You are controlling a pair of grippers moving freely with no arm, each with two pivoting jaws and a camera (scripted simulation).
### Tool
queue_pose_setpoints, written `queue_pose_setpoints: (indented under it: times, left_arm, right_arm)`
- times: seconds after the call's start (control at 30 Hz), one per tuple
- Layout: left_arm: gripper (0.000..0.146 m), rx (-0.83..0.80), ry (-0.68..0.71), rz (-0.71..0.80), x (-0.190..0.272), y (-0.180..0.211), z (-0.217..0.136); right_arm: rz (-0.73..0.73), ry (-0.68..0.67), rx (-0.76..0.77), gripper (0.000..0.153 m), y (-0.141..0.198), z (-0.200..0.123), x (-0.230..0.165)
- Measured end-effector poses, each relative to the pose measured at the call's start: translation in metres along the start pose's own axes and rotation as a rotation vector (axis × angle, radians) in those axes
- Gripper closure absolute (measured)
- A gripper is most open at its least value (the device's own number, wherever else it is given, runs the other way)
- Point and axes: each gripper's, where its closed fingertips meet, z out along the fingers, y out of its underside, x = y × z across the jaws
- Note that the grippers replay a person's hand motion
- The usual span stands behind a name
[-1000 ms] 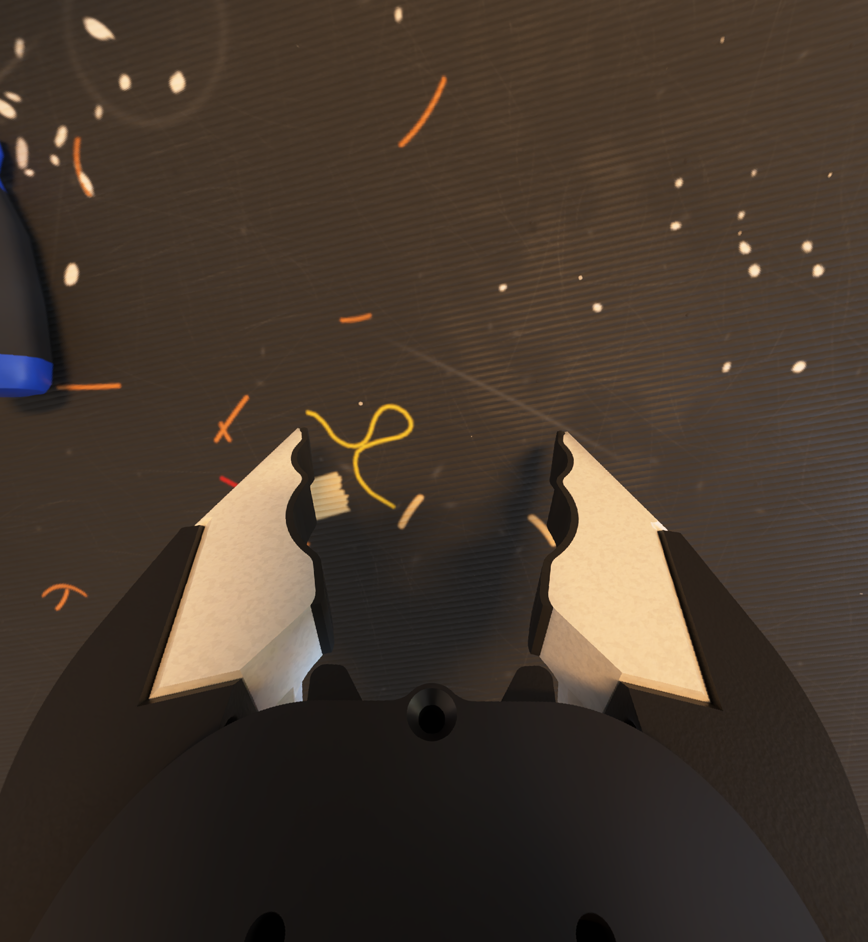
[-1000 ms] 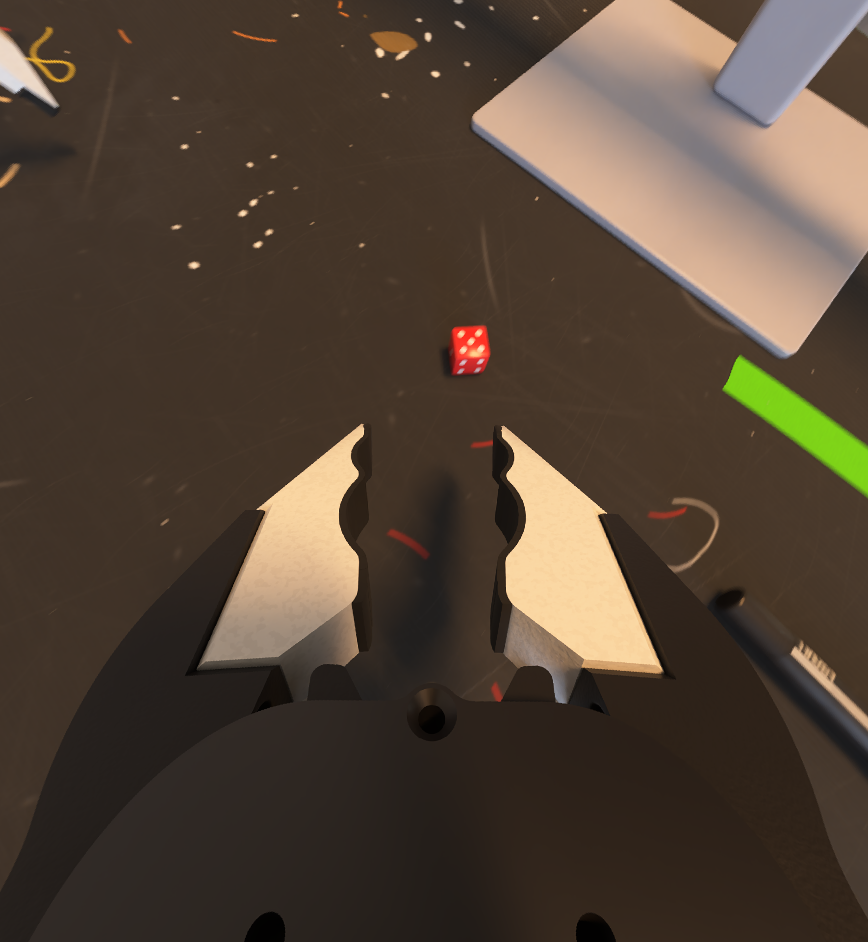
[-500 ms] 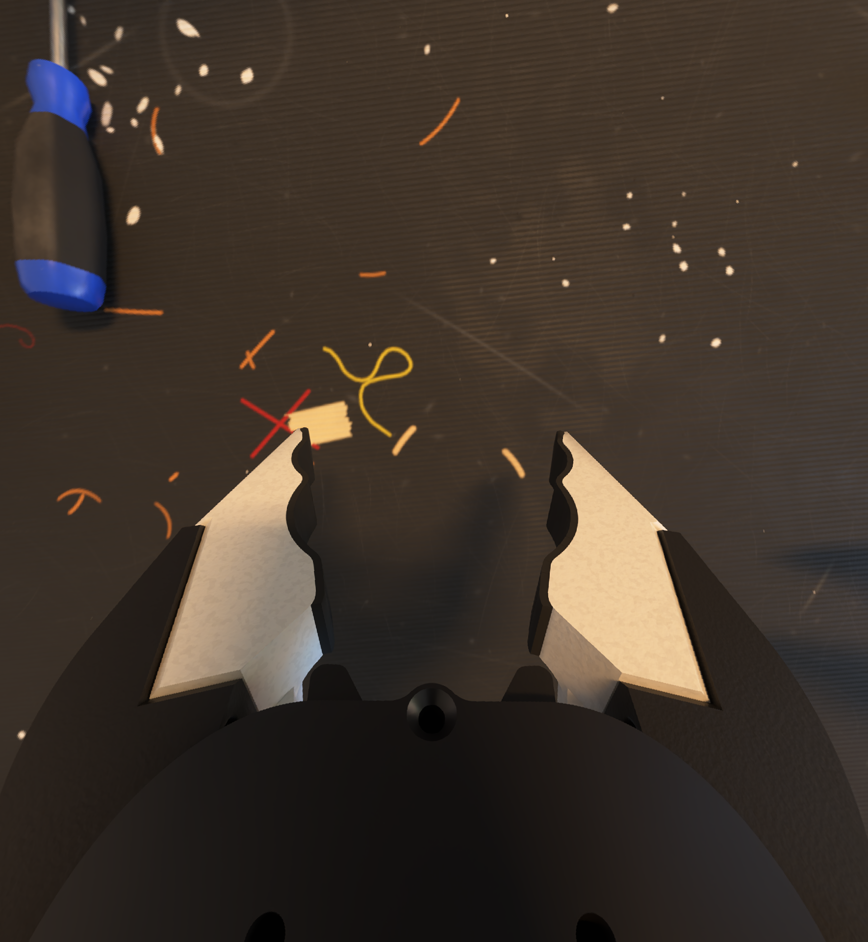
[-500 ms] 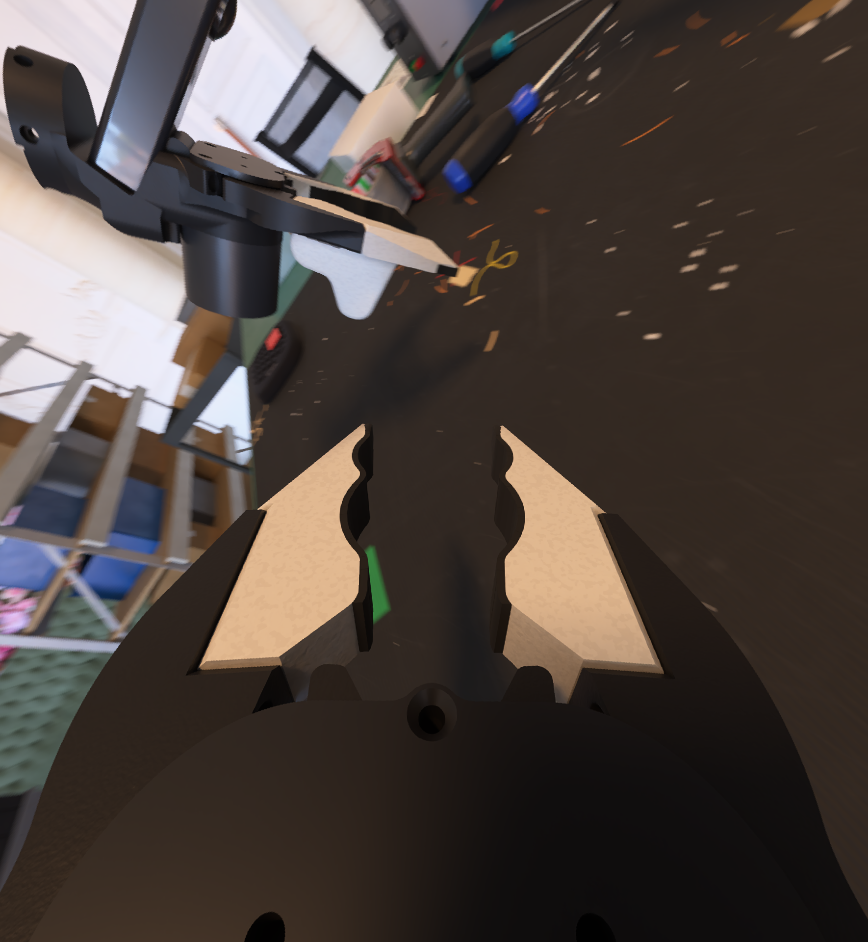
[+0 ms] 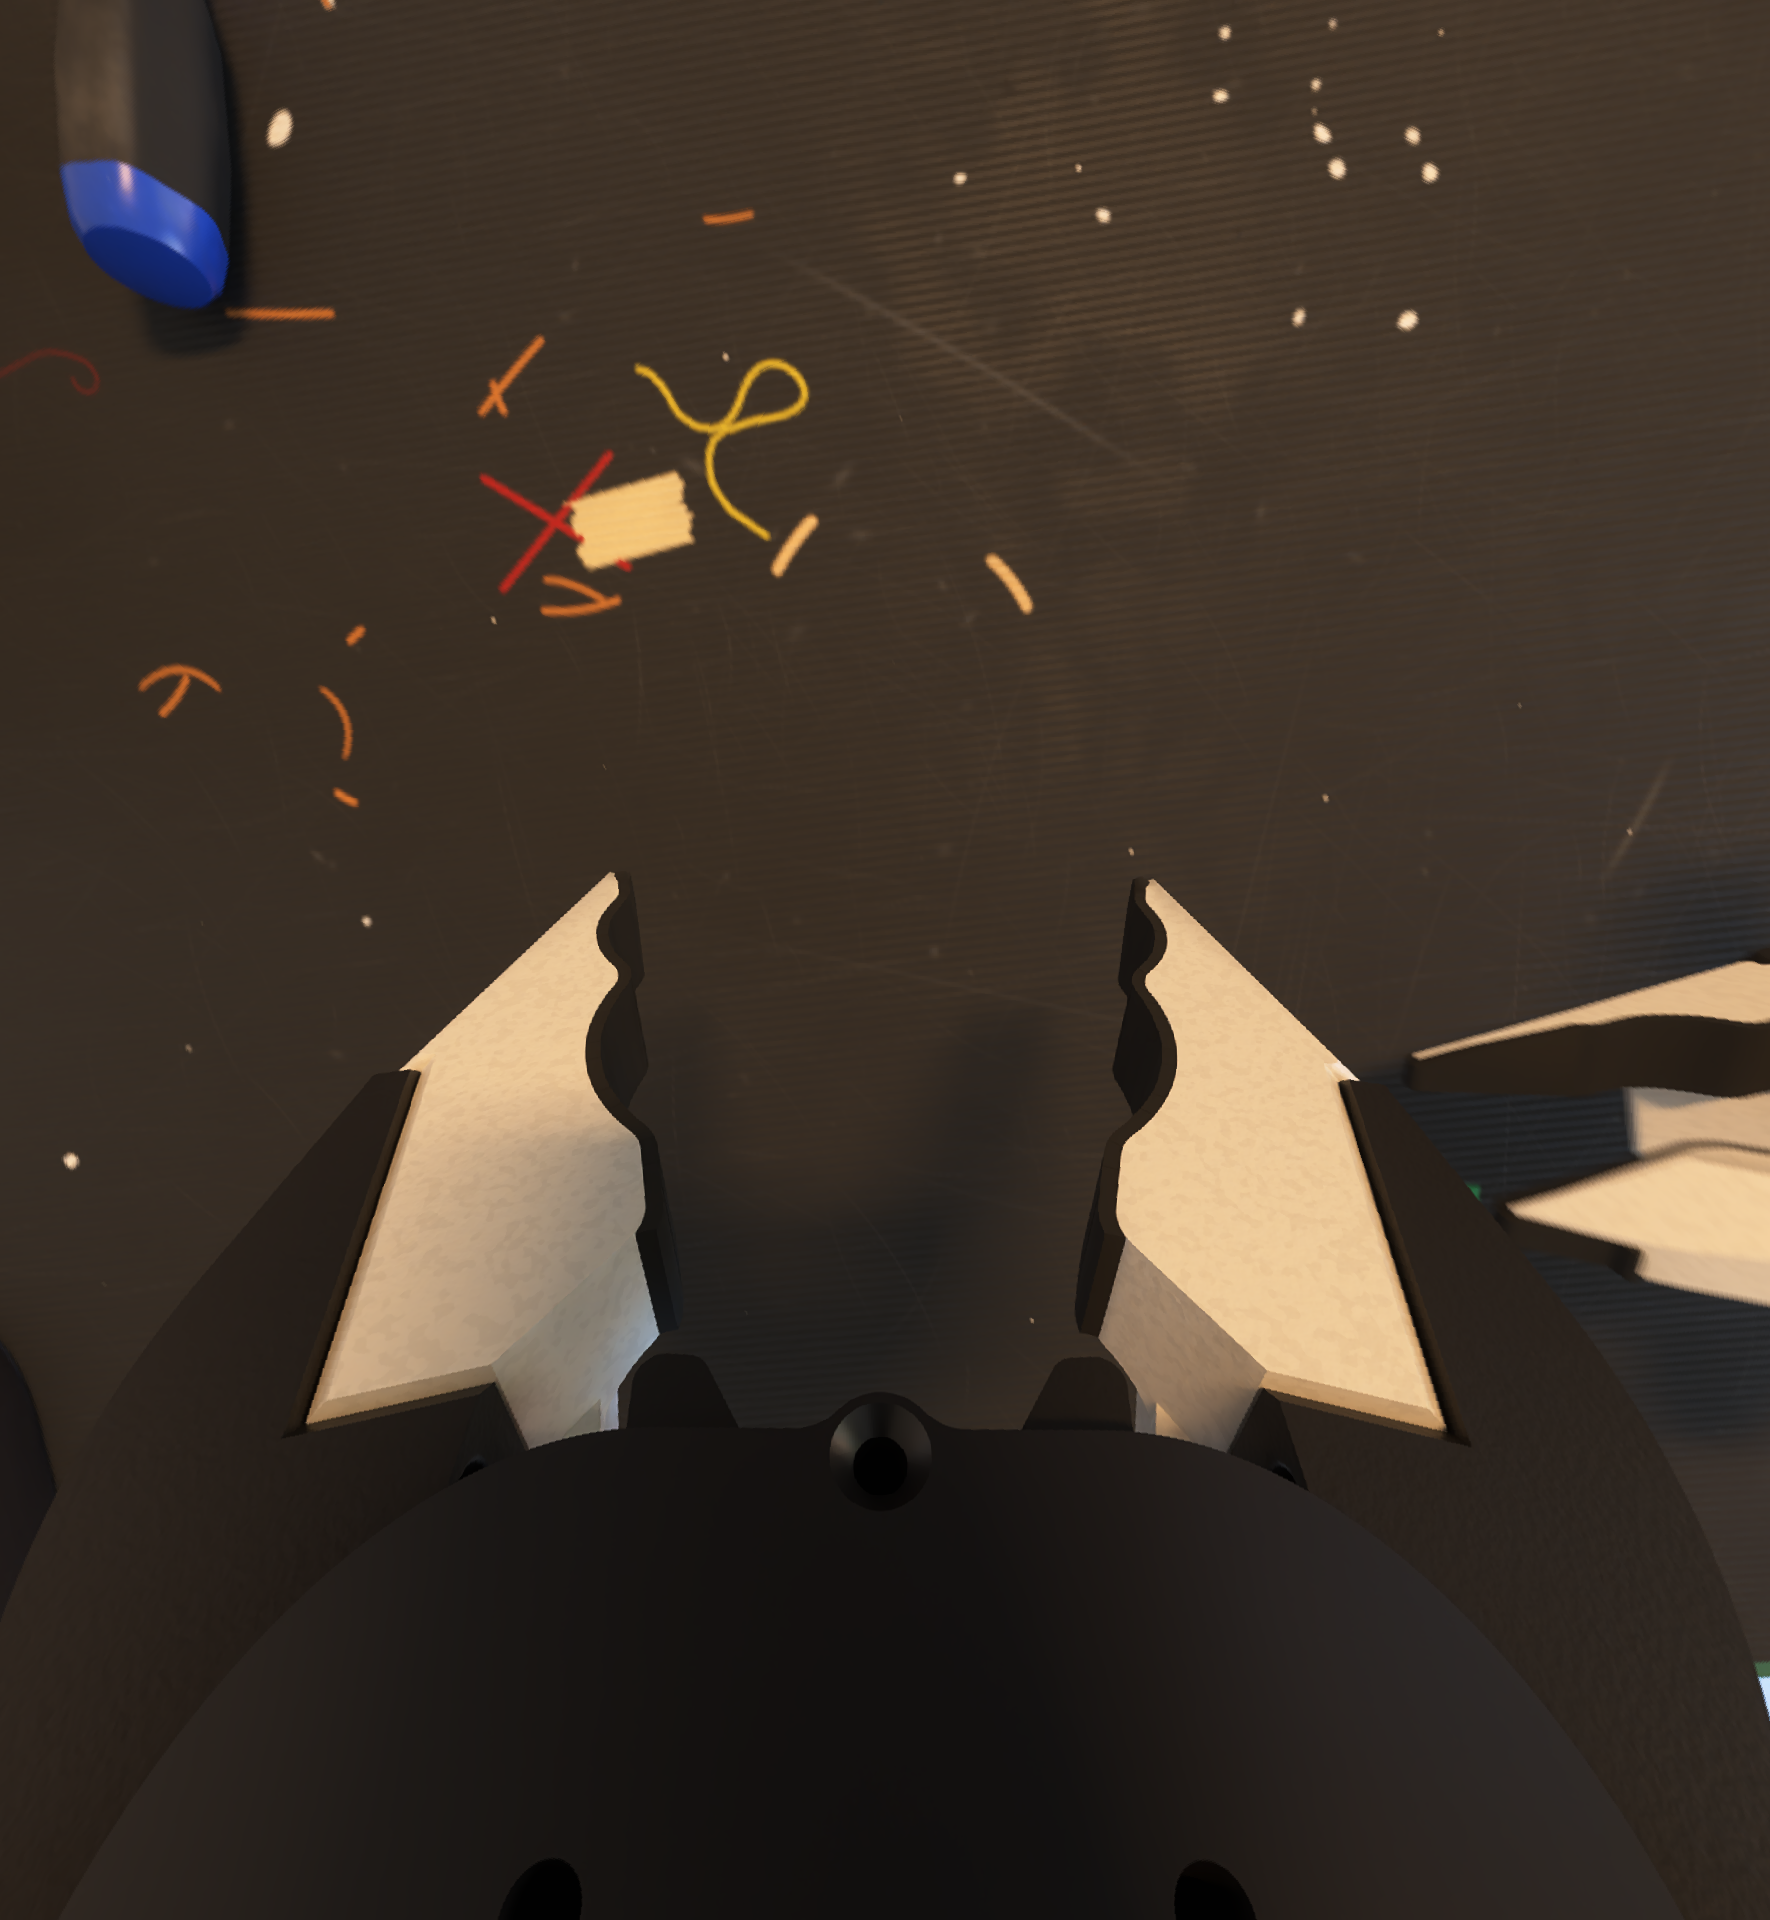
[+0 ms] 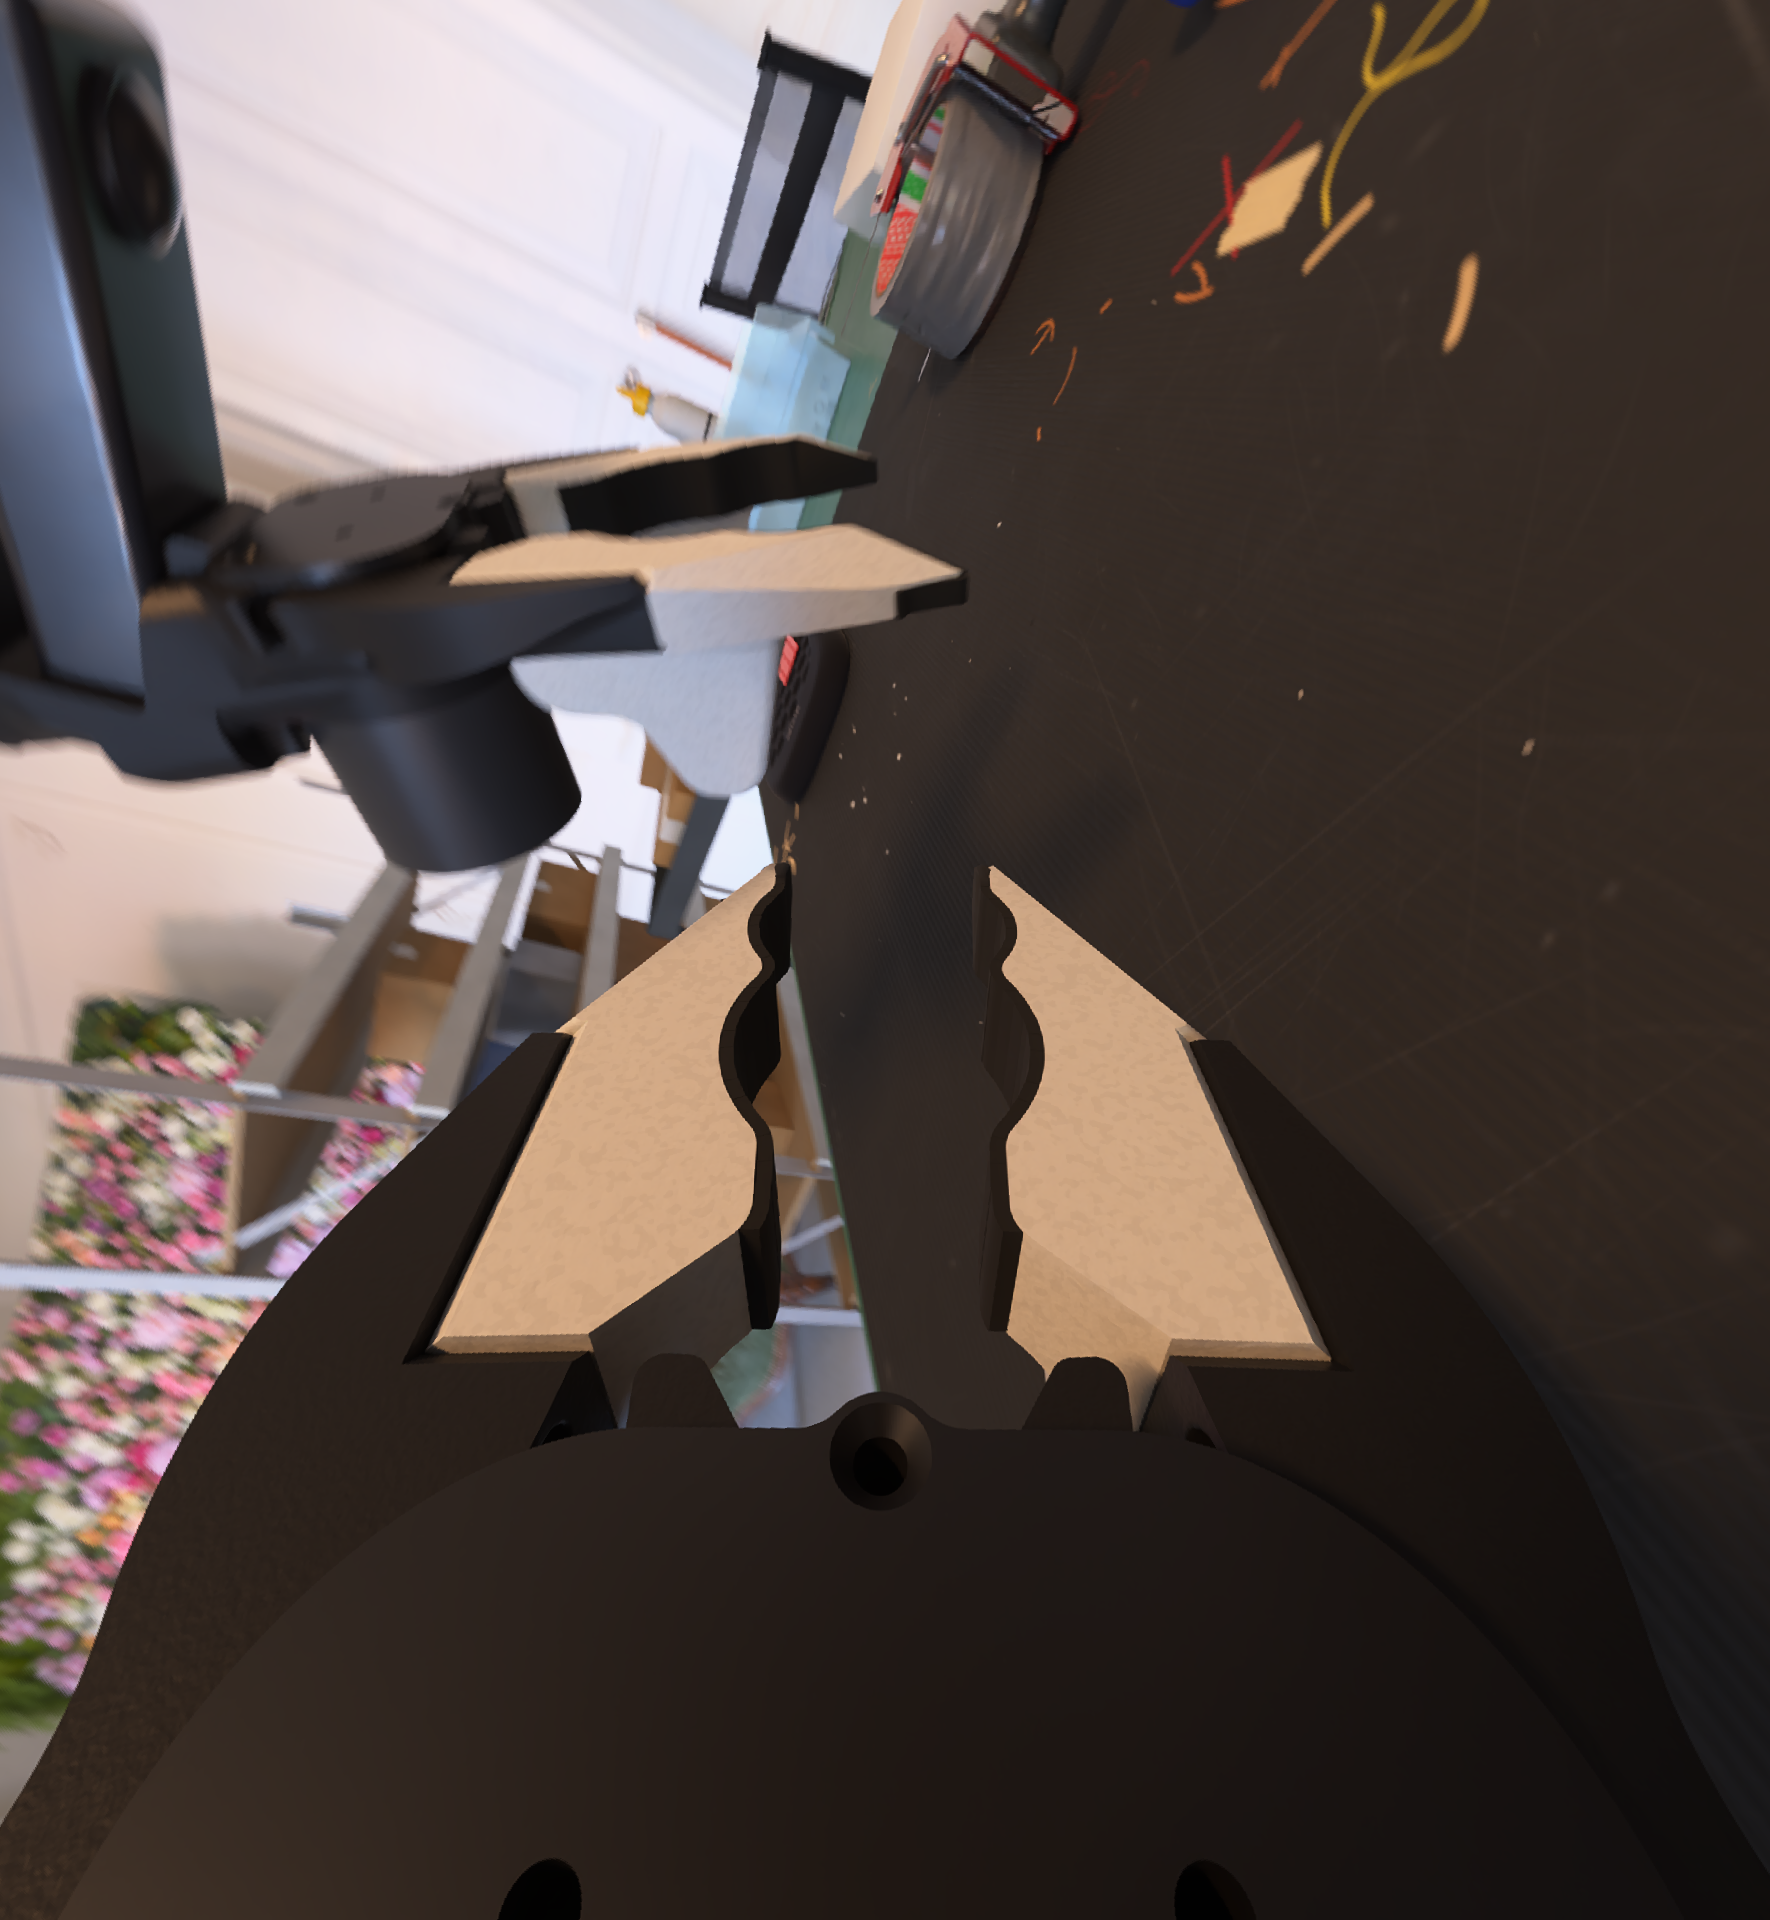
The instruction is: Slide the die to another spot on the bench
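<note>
The die is not in either view. My left gripper [image 5: 881, 881] is open and empty above the dark bench mat [image 5: 1276, 623]. My right gripper [image 6: 886, 871] is open with a narrow gap and nothing between the jaws; it is rolled on its side and looks along the bench [image 6: 1380, 727] near its edge. Its pale fingers [image 5: 1639, 1236] enter the left wrist view from the right, close beside my left gripper. The left gripper also shows in the right wrist view [image 6: 912, 530], hovering over the bench edge.
A blue and black screwdriver handle [image 5: 143, 177] lies at the far left. A yellow wire loop [image 5: 735, 416], a tan scrap [image 5: 632, 520] and orange and red clippings litter the mat. A grey tape roll [image 6: 964, 229] and a black device [image 6: 803, 707] sit by the bench edge.
My right gripper swung off the die, rolled sideways and moved close to the left gripper; its jaws narrowed slightly. My left gripper drew back from the wire scraps.
</note>
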Motion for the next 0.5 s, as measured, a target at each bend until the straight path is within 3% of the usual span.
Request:
queue_pose_setpoints:
  times: [0.1, 0.33, 0.5]
  left_arm:
    - [0.053, 0.016, 0.005, -0.004, 0.006, 0.014, -0.004]
    - [0.052, 0.074, 0.075, -0.092, 0.005, 0.021, -0.003]
    - [0.052, 0.147, 0.341, -0.313, -0.019, 0.016, -0.009]
  right_arm:
    - [0.069, -0.001, 0.036, 0.118, 0.008, 0.006, 0.007]
    - [-0.004, 0.024, 0.007, 0.119, 0.011, 0.0, 0.009]
    - [-0.081, 0.062, -0.004, 0.119, 0.012, -0.023, 0.012]
